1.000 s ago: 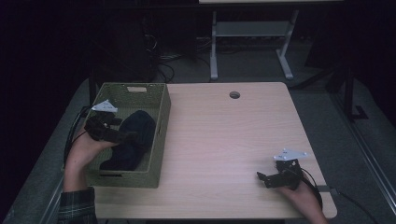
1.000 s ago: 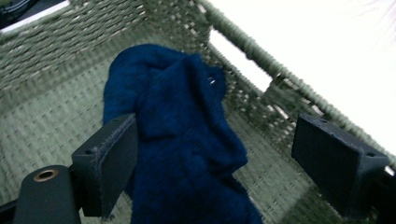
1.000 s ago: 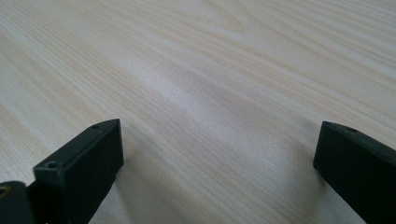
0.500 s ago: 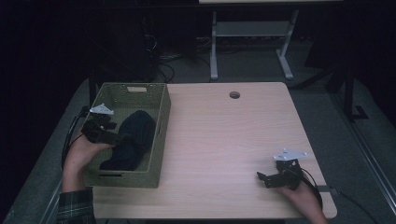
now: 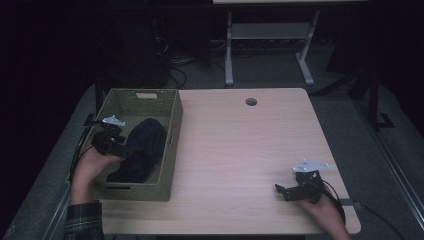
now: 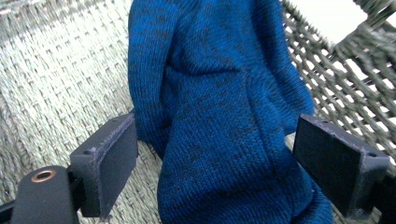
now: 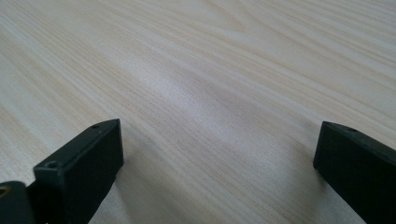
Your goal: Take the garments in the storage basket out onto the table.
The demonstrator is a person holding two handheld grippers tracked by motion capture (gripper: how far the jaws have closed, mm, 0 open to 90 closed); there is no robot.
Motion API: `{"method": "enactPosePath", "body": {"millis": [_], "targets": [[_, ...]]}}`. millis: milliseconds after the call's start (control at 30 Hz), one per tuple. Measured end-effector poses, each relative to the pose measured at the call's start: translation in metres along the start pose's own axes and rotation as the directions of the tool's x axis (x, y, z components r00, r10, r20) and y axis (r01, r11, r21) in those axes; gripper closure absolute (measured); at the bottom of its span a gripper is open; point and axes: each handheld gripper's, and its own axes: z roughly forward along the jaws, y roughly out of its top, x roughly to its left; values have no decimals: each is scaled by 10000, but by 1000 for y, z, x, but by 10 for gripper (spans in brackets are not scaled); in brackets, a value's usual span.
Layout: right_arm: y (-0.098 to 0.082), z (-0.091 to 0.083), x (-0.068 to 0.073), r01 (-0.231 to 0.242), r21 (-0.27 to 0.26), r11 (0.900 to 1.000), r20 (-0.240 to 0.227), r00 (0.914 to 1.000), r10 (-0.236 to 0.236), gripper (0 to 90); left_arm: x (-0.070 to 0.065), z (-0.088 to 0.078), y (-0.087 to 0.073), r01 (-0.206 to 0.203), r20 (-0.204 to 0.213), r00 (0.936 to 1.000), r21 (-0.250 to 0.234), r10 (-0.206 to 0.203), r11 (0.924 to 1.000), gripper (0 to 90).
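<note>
One blue knit garment (image 6: 219,116) lies in the woven basket (image 5: 172,130), between the spread-apart left gripper (image 6: 217,163).

Count, high view:
- tables (image 5: 240,150): one, light wood top
- cable holes (image 5: 251,101) in top: one
- woven baskets (image 5: 170,145): one, green
- knitted garments (image 5: 142,147) in basket: one, dark blue
- grippers: two, left gripper (image 5: 111,142), right gripper (image 5: 295,189)
- hands on grippers: two
- white stands (image 5: 267,45) behind table: one
- black jaws per gripper view: two
</note>
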Motion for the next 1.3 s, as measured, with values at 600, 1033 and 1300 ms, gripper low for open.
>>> {"method": "enactPosePath", "body": {"millis": [600, 1033, 1300], "targets": [[0, 0, 0, 3, 2, 10000, 2, 10000, -3, 12, -3, 17, -1, 65, 336, 9994, 724, -89, 9974, 231], [0, 0, 0, 0, 2, 10000, 1, 10000, 0, 12, -4, 9, 2, -82, 314, 9995, 1028, 50, 9947, 626], [0, 0, 0, 3, 3, 10000, 8, 10000, -3, 12, 1, 0, 6, -60, 273, 9996, 778, 39, 9970, 680]]}}
